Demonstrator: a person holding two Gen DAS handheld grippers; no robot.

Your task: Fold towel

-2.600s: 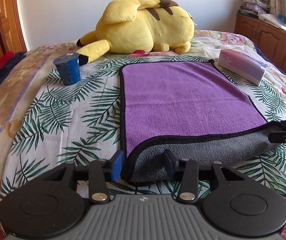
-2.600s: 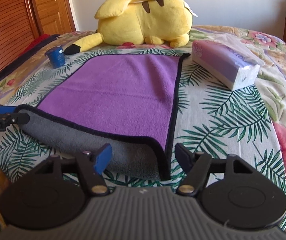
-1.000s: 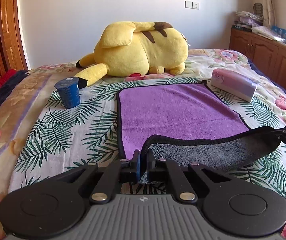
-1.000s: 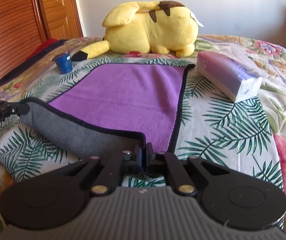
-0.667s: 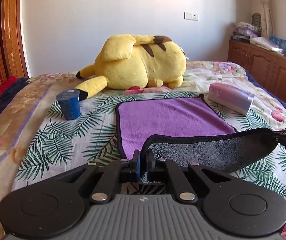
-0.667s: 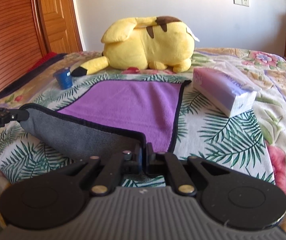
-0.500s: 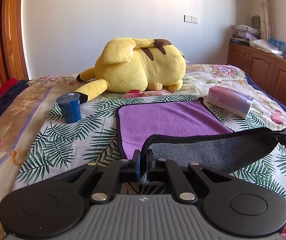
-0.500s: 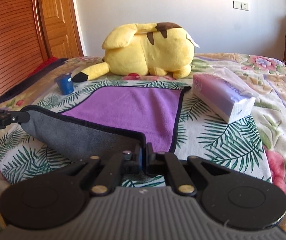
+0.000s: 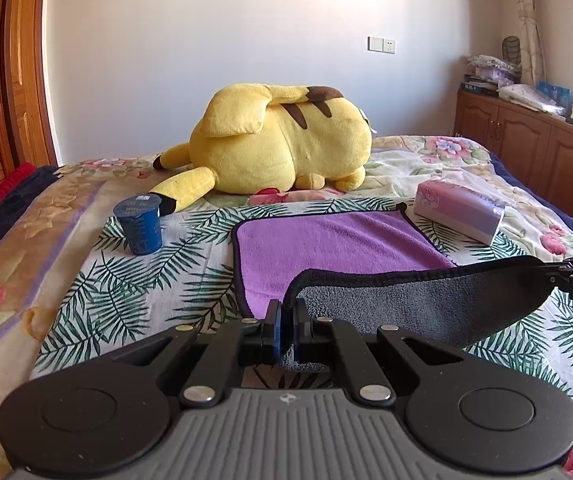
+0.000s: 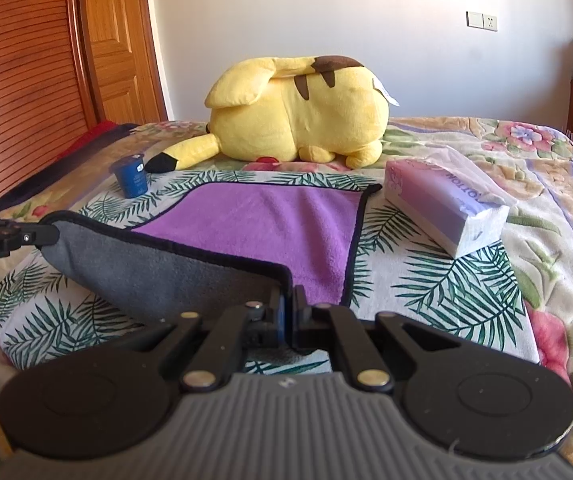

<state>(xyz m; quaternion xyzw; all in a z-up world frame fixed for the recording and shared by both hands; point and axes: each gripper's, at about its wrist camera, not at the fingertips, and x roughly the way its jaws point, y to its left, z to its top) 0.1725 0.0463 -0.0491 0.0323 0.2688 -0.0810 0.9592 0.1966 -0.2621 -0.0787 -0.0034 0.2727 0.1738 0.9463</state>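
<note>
Gripping the near corners of the purple microfibre towel with a grey underside and black trim [image 9: 338, 240], both tools hold its front edge up off the bed with a floral and palm-leaf quilt [image 9: 134, 280]. The left hand-held gripper [image 9: 285, 320] is clenched on the towel's near left corner, its blue pads pressed together over the black hem. The right hand-held gripper [image 10: 286, 312] is likewise clamped on the near right corner. Between them the raised strip sags, showing its grey side, while the far part of the towel lies flat on the quilt with the purple side up.

From the left wrist view, the right tool's black fingers enter at the right edge, pinching the far end of the lifted strip. From the right wrist view, the left tool's fingers reach in from the left edge in the same way.

A large yellow plush toy with brown stripes [image 10: 298, 116] lies on the bed beyond the towel. A small dark blue cup [image 9: 139, 224] stands left of the towel, near the plush tail. A lilac tissue pack [image 10: 442, 204] rests just beside the towel's far right corner.
</note>
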